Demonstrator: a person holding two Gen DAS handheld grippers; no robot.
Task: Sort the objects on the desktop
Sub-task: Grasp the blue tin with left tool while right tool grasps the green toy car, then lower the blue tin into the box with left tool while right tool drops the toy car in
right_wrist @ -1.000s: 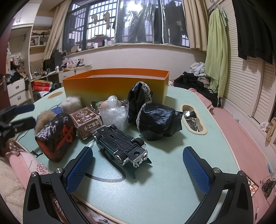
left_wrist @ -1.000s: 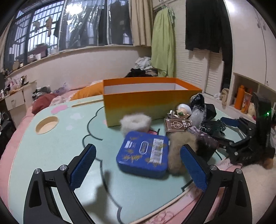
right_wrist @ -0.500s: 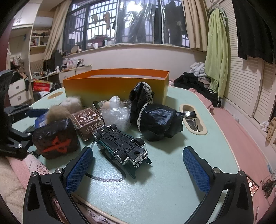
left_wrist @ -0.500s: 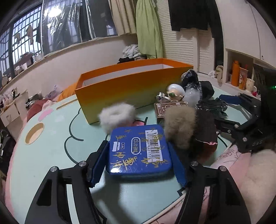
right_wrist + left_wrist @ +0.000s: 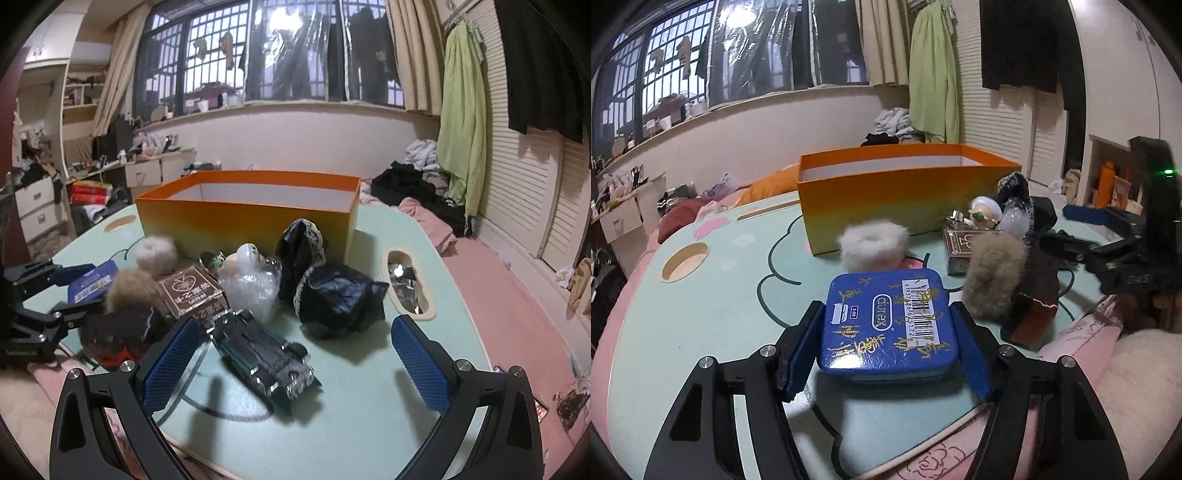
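Mint-green tabletop point(image 5: 713, 314) is filling the lower frame; the left gripper point(image 5: 888, 349) is clamping the blue tin point(image 5: 888, 325), the orange box point(image 5: 901, 195) lying beyond at centre. The right gripper point(image 5: 295, 362) is hanging open over the toy car point(image 5: 266, 350).

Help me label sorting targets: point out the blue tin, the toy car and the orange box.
blue tin point(image 5: 888, 325): left wrist view, middle of lid.
toy car point(image 5: 264, 352): right wrist view, on its dark body.
orange box point(image 5: 251, 225): right wrist view, front wall.

Glossy blue tin point(image 5: 888, 320), fluffy fur pompom point(image 5: 872, 244), matt cardboard box point(image 5: 886, 201)
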